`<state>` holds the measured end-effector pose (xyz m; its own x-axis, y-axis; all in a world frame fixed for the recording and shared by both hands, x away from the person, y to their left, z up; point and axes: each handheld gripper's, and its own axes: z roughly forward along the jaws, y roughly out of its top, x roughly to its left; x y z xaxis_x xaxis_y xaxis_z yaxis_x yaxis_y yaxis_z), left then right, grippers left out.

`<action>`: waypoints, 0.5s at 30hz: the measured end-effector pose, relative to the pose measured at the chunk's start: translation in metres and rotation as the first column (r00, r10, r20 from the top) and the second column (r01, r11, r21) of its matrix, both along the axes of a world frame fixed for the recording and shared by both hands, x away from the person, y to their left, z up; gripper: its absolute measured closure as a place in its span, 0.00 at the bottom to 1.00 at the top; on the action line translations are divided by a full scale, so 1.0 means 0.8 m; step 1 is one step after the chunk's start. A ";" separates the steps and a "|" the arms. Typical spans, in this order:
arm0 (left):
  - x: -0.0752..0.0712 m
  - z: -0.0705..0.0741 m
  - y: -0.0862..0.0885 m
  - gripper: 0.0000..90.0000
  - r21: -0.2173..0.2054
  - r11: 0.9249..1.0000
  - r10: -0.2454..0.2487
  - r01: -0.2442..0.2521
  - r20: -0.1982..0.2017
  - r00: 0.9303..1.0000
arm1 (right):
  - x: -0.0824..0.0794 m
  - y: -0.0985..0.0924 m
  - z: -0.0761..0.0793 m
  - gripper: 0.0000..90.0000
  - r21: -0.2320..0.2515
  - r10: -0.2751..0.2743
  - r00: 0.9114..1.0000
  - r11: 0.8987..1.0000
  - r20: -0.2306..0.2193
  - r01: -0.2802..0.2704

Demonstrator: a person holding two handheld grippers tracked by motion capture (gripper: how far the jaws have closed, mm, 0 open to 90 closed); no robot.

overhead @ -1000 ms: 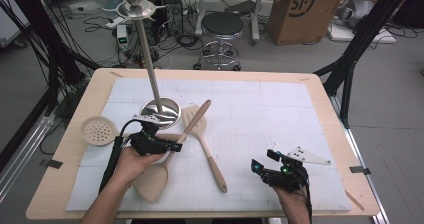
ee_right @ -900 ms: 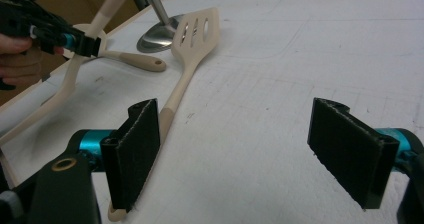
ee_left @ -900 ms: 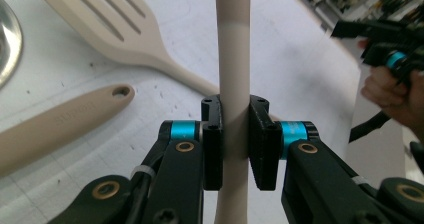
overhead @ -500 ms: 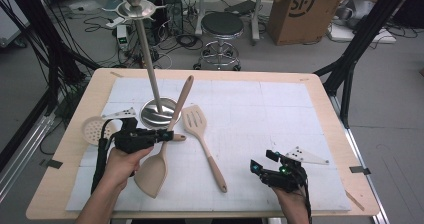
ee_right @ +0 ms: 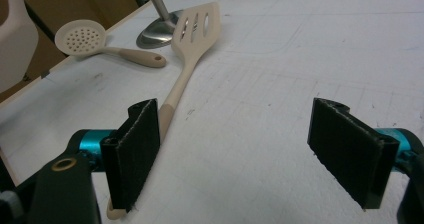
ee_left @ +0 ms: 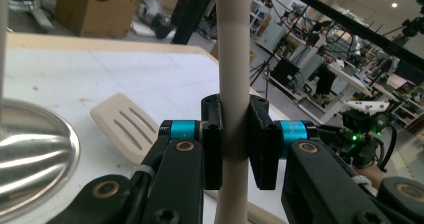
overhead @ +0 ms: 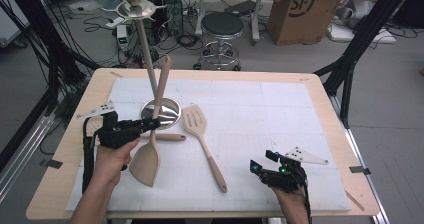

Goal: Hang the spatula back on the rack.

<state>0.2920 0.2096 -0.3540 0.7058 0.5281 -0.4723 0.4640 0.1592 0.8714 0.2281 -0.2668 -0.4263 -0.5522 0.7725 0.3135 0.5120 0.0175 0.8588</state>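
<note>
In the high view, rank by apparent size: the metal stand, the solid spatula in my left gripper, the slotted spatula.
1. Metal stand, tallest.
2. Solid spatula and slotted spatula look about equal; the solid one is lifted toward the camera, so their order is unsure.

Beige solid turner (overhead: 150, 149) clamped at mid-handle in left gripper (overhead: 150, 126), raised off white table mat (overhead: 260, 114), blade toward table's near edge, handle tip slanting up beside tall steel utensil stand (overhead: 159, 109). Beige slotted spatula (overhead: 202, 139) flat on mat just right of stand's base. Perforated beige skimmer (ee_right: 100, 44) lying left of stand. Right gripper (overhead: 272, 171) near front right corner, well apart.
</note>
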 end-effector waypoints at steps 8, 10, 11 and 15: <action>-0.008 0.024 0.023 0.87 -0.067 0.997 0.053 -0.049 0.073 0.996 | 0.000 -0.001 -0.001 0.23 0.001 0.001 1.000 1.000 -0.005 -0.001; -0.011 0.027 0.030 0.87 -0.077 0.995 0.066 -0.059 0.090 0.994 | 0.000 -0.001 -0.001 0.23 0.000 0.000 1.000 1.000 -0.005 0.000; -0.012 0.029 0.033 0.87 -0.083 0.994 0.075 -0.067 0.098 0.992 | 0.000 -0.001 -0.002 0.23 0.000 0.000 1.000 1.000 -0.006 0.000; -0.017 0.035 0.041 0.87 -0.103 0.991 0.098 -0.086 0.118 0.988 | 0.000 0.000 -0.002 0.23 0.000 0.000 1.000 1.000 -0.010 0.000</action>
